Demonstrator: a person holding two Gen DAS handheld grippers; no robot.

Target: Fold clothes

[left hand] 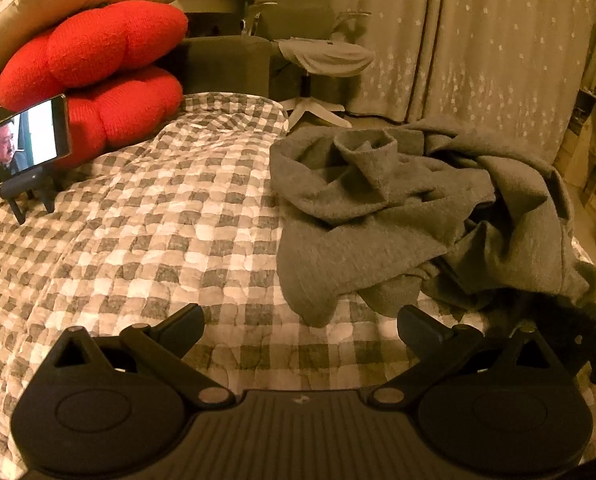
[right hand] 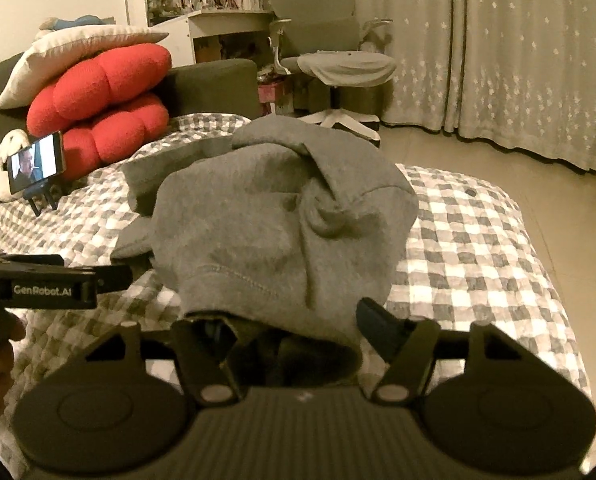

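Checked bed bears grey garment, phone stand

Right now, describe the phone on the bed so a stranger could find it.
Start at the checked quilt and go to the stacked red cushions. The phone stands before them on a small dark stand, the only thing with a lit screen.

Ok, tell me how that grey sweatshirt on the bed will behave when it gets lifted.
The grey sweatshirt lies crumpled in soft folds, so it will likely hang limp and sag. Its thick fleecy knit suggests moderate weight and little slipping. A sleeve cuff sticks up loose, so parts will probably dangle and drag on the checked bedspread.
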